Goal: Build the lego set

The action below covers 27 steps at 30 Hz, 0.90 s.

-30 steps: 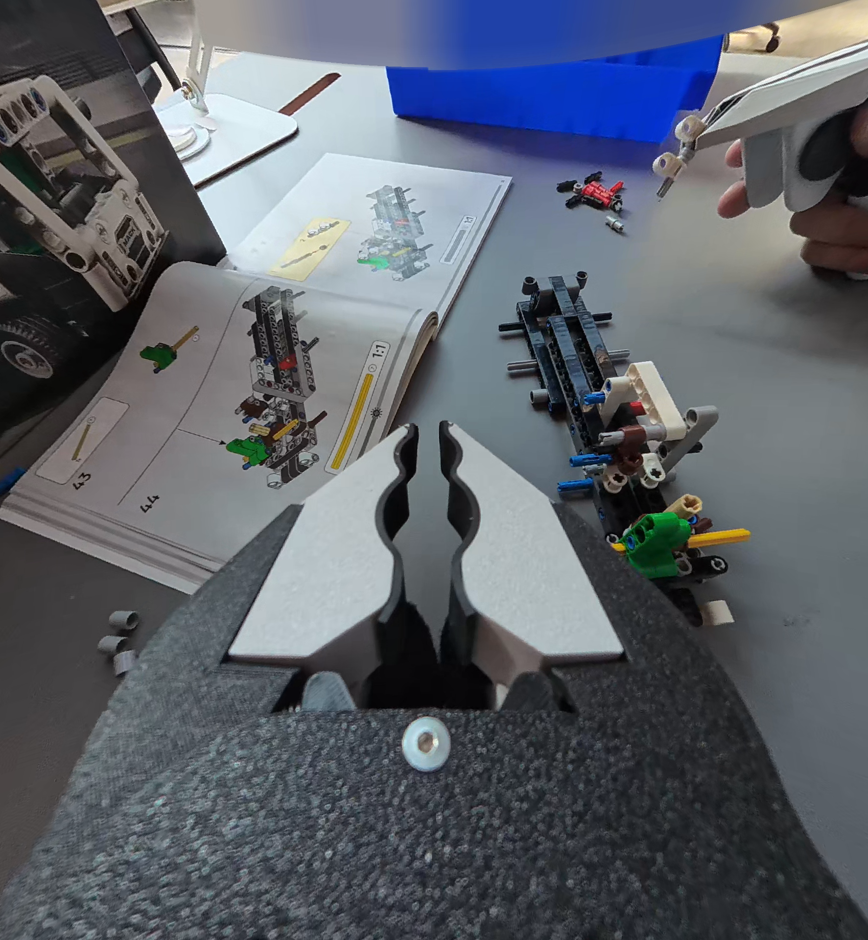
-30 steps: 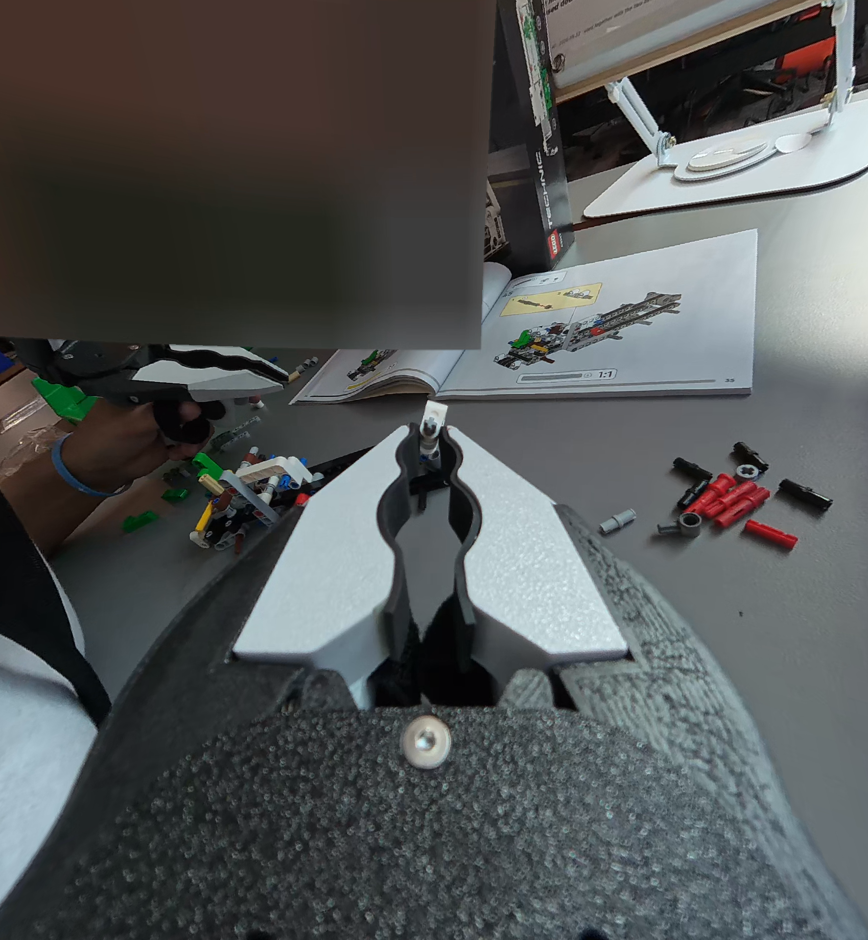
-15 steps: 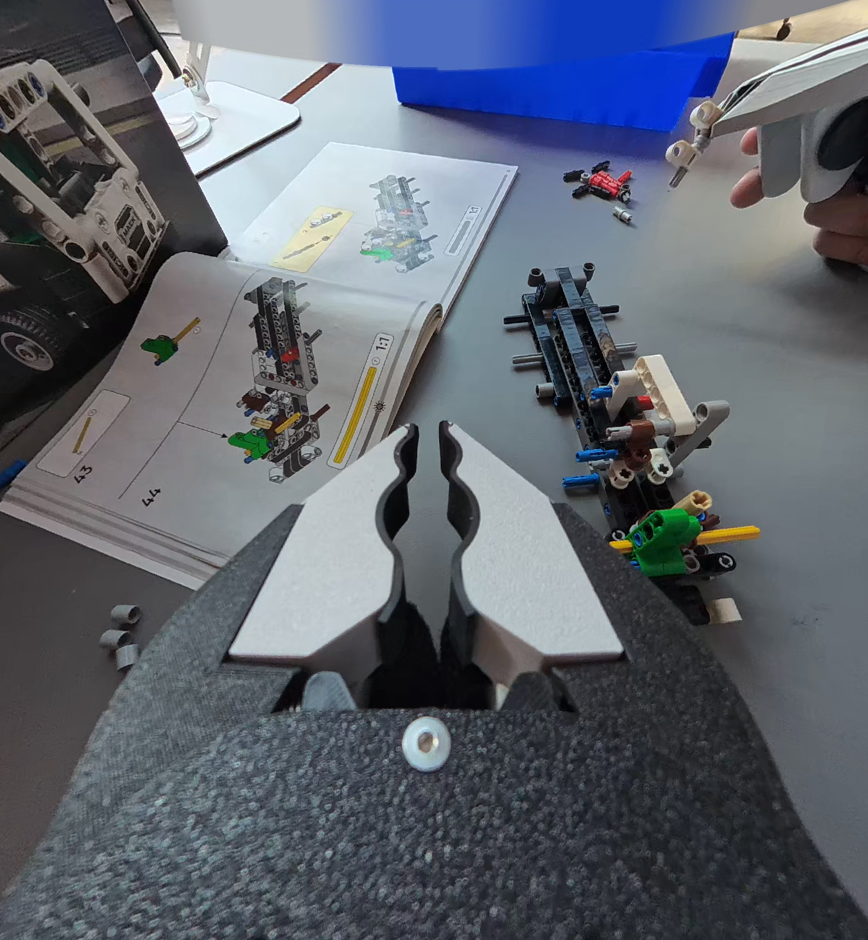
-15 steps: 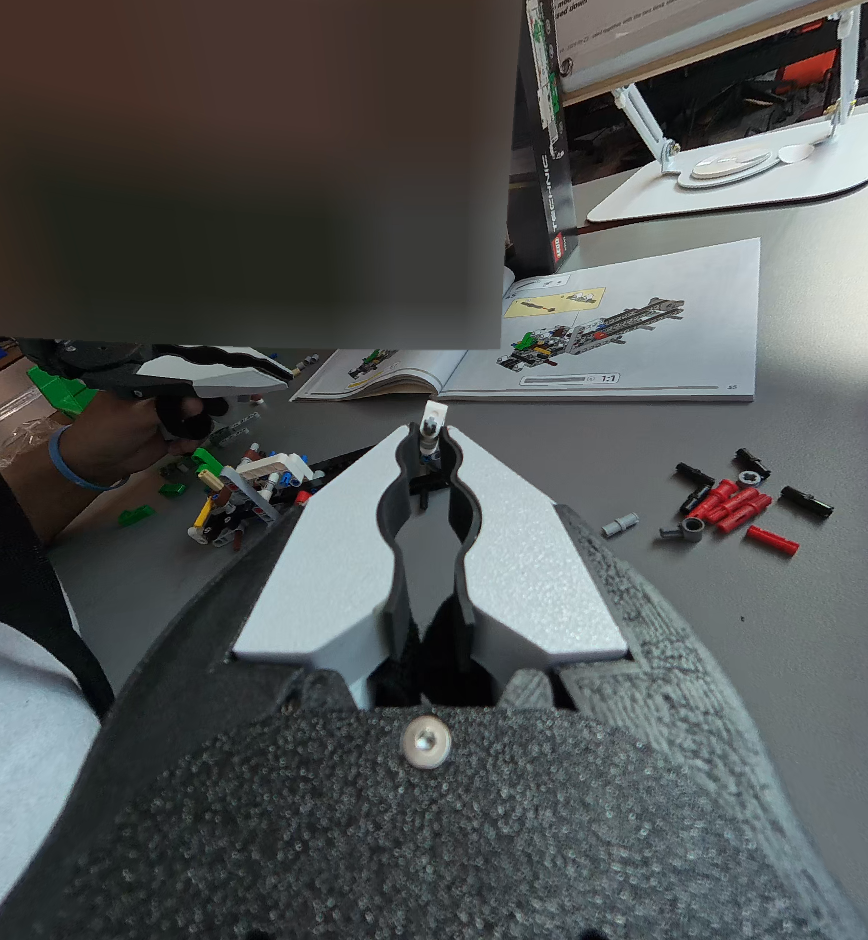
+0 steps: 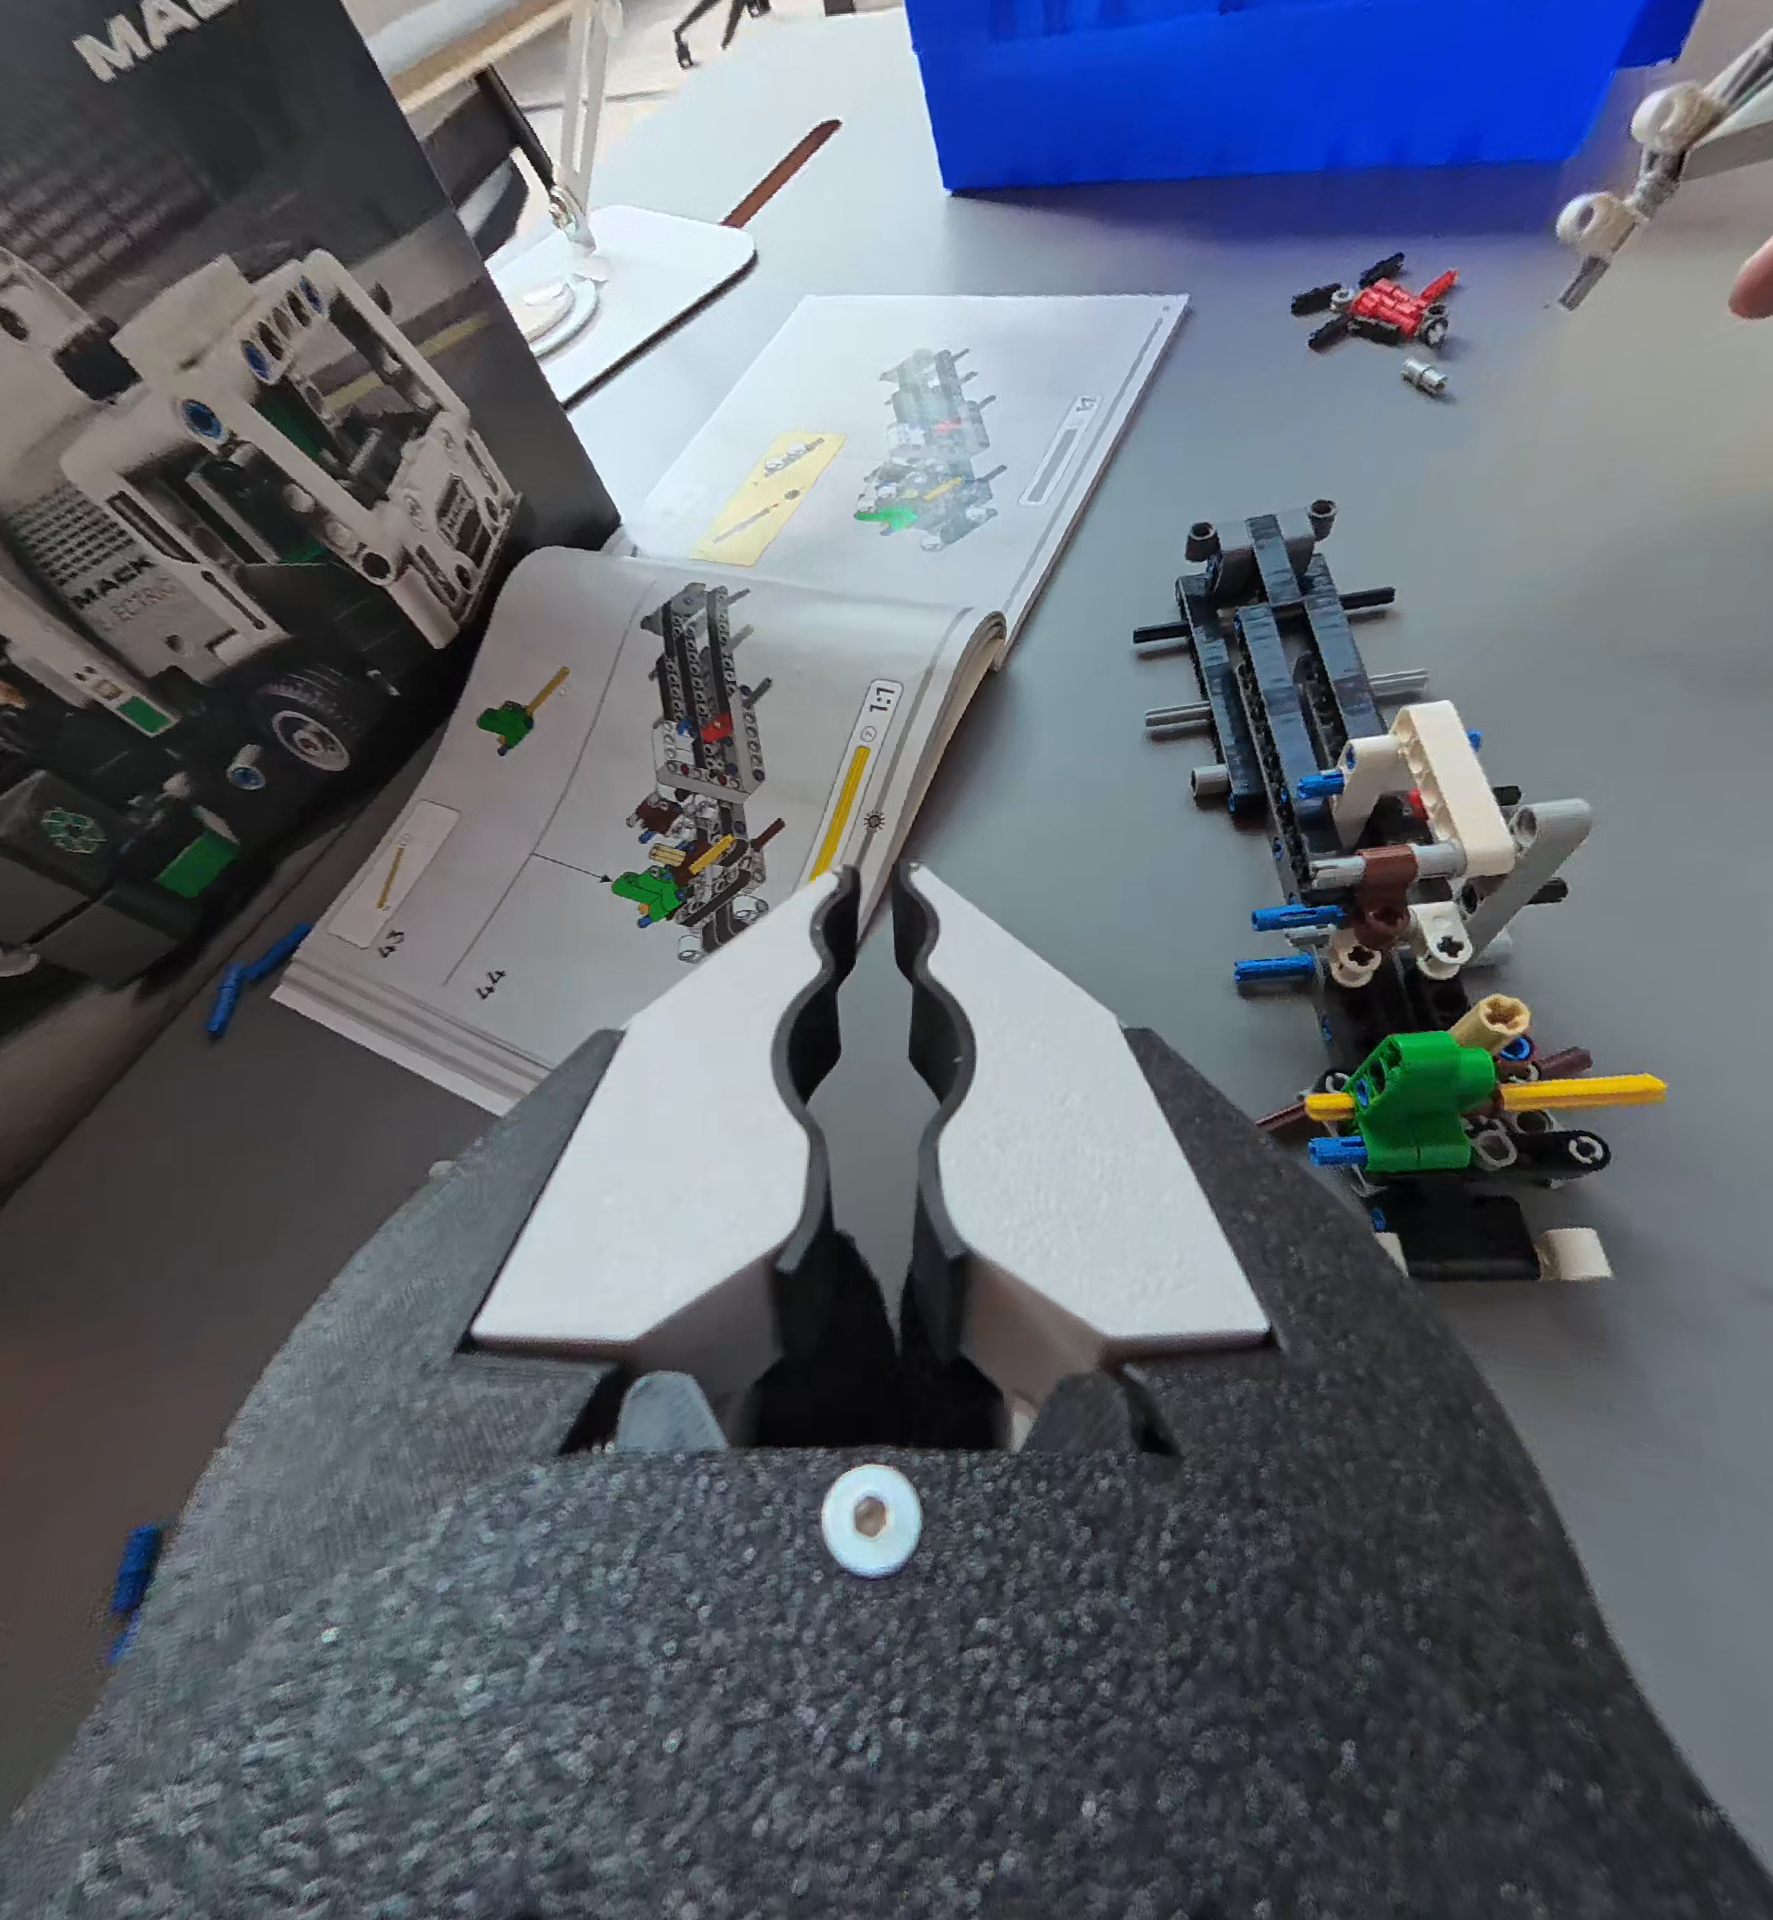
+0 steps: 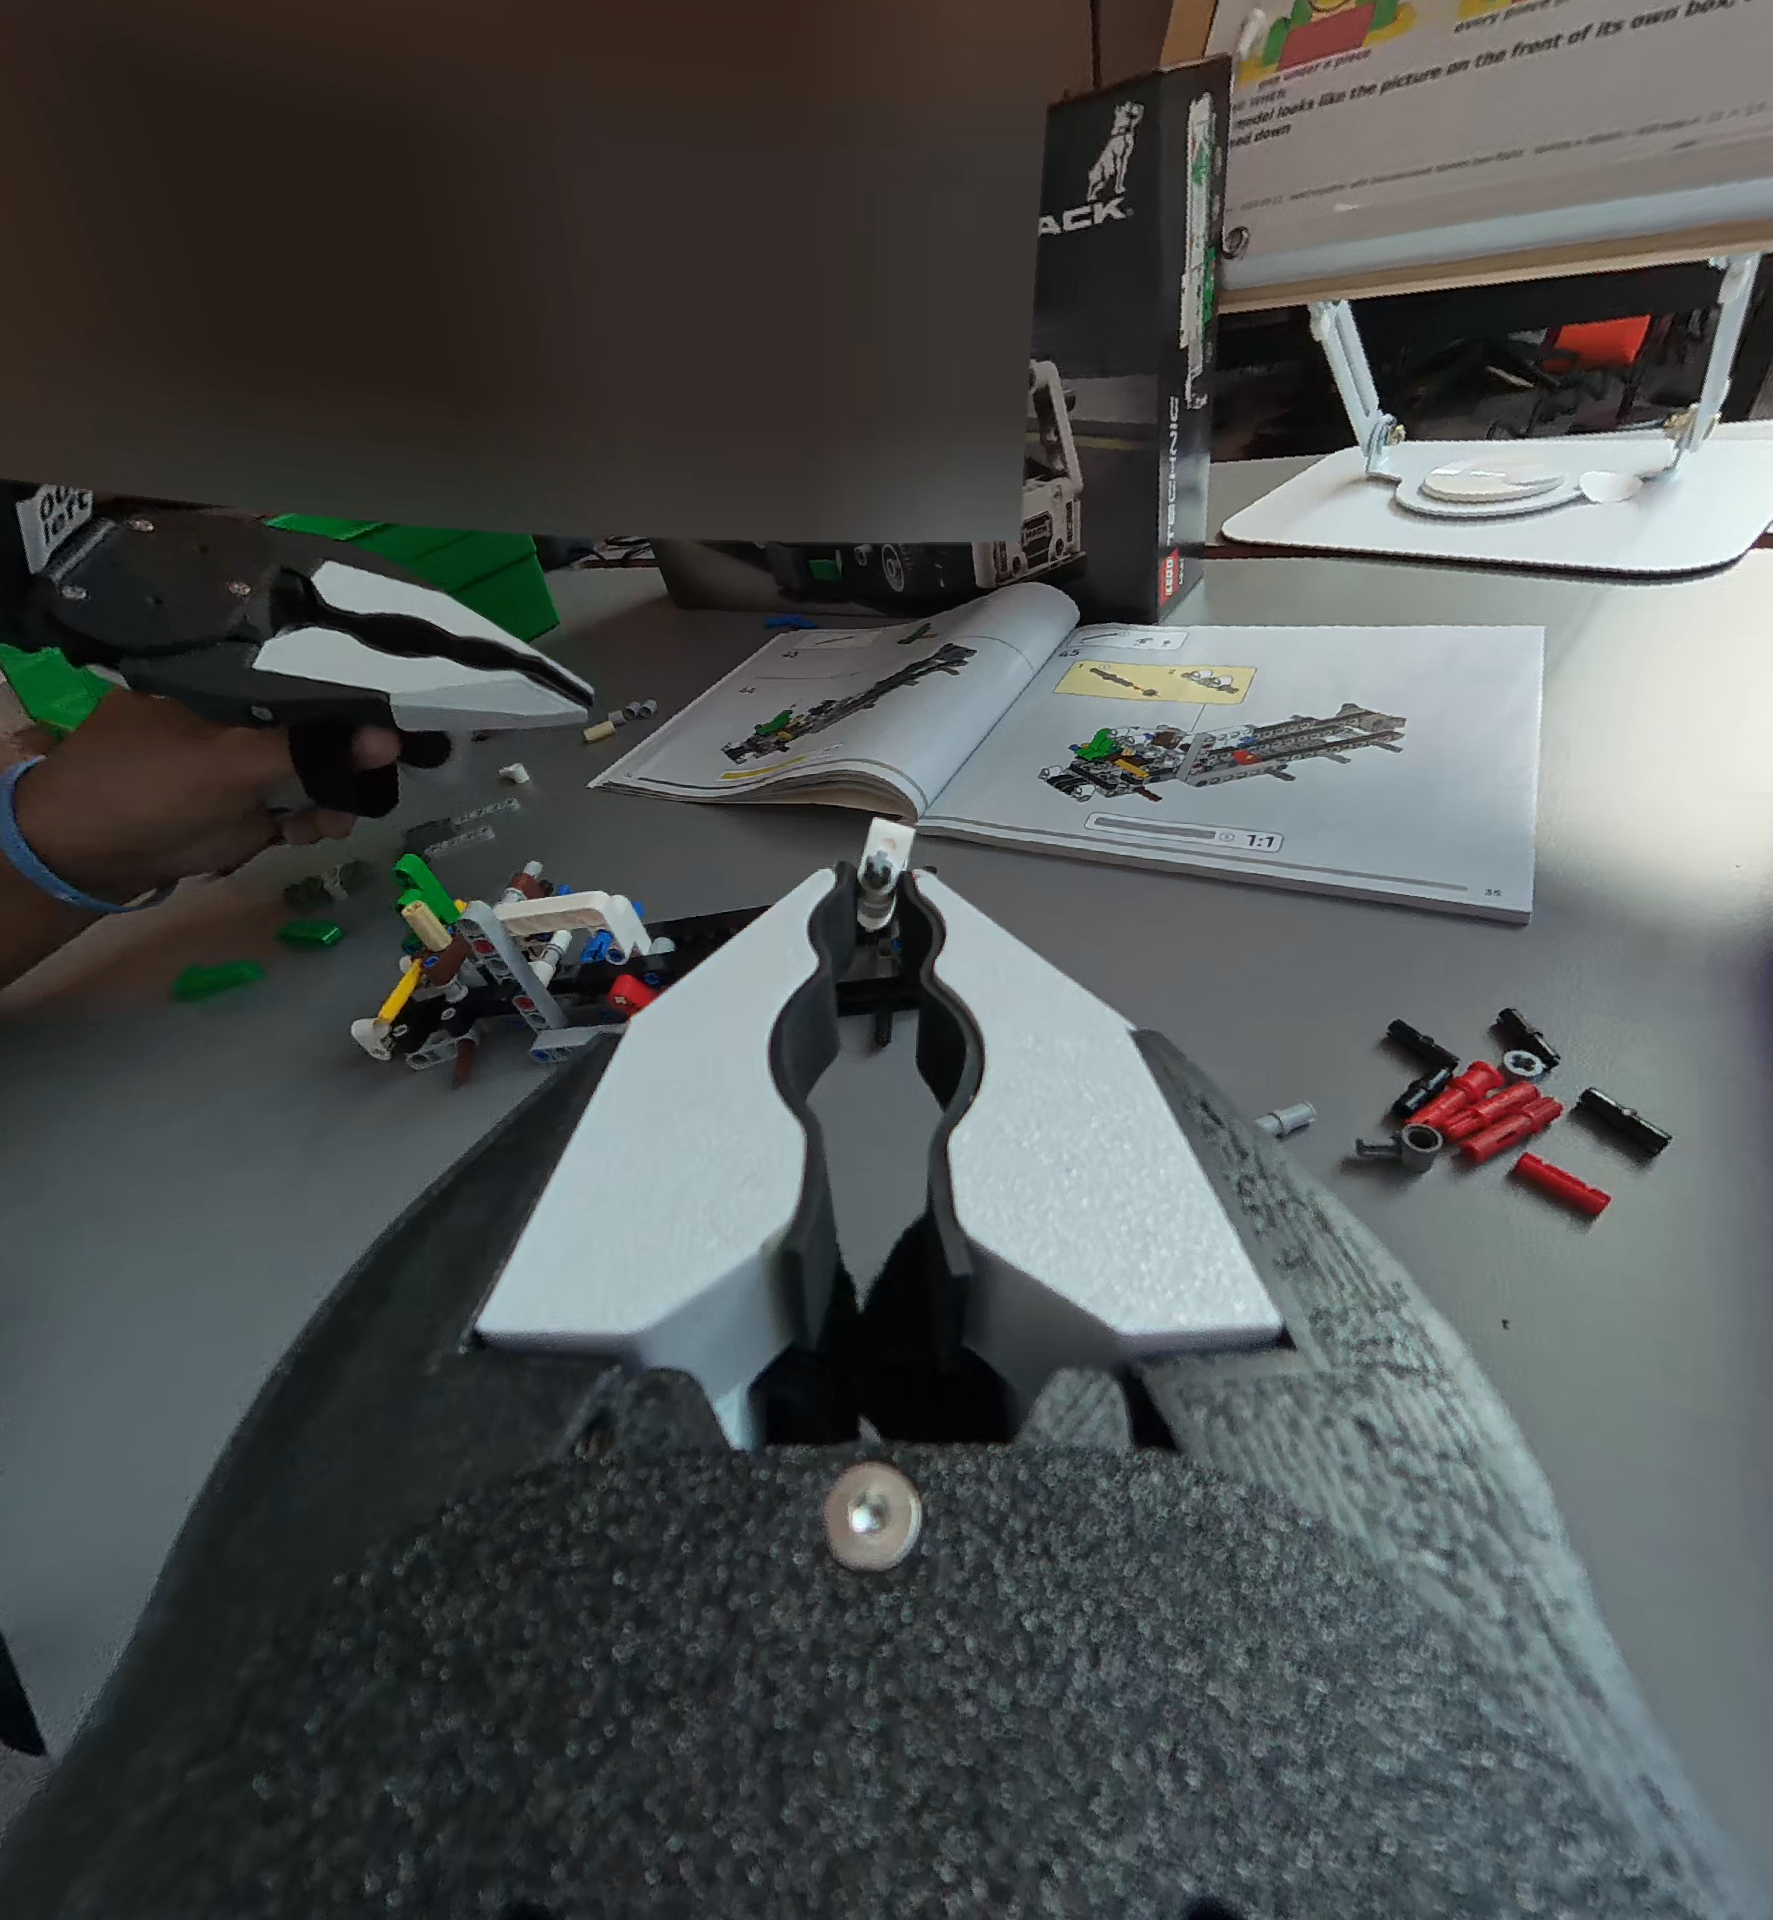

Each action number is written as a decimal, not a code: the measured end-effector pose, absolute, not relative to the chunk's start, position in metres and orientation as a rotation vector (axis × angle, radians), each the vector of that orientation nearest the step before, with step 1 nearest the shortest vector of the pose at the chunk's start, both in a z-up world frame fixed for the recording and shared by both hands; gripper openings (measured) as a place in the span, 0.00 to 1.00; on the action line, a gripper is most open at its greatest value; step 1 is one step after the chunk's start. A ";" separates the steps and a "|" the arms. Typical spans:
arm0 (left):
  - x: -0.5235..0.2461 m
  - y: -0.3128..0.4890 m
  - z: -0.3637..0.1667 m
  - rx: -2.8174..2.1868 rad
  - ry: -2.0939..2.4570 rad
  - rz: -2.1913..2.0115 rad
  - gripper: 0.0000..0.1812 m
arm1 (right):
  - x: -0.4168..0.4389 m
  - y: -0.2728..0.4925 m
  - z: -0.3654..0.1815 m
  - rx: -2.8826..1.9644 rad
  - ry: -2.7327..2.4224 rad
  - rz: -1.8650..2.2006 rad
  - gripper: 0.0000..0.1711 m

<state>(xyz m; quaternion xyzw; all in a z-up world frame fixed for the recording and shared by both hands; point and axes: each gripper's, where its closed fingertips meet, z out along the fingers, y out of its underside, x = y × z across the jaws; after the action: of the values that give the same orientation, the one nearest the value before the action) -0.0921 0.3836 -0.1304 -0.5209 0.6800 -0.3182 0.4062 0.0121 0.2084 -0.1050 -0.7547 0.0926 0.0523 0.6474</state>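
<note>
A: Where is the chassis point(image 5: 1349, 831) placed?
B: On the table point(image 5: 1640, 623), right of the open manual point(image 5: 757, 665). The box point(image 5: 165, 540) is stood left of the manual; the bin point(image 5: 1256, 94) is set behind both.
A: Loose pins point(image 5: 1381, 307)?
B: Scattered between bin and chassis, well apart from the chassis.

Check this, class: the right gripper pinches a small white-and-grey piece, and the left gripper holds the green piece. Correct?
Not quite. The left gripper holds nothing; the left wrist view shows the green piece sitting on the chassis. The right gripper does pinch the white-and-grey piece.
</note>
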 end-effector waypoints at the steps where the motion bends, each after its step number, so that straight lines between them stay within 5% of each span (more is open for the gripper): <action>1: -0.094 0.387 -0.127 -1.310 1.698 -0.790 0.02 | 0.009 0.208 -0.104 -1.714 0.185 0.099 0.04; 7: -0.102 0.423 -0.119 -1.291 1.569 -0.490 0.02 | 0.001 0.202 -0.096 -1.676 0.081 -0.070 0.04; 27: -0.096 0.379 -0.109 -1.232 1.578 -0.702 0.02 | -0.028 0.188 -0.084 -1.620 -0.051 -0.131 0.04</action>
<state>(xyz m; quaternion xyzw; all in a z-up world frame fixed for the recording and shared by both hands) -0.0955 0.3793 -0.1090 -0.5070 0.6491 -0.2888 0.4882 -0.0275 0.1877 -0.0844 -0.7238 -0.0230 -0.0585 0.6871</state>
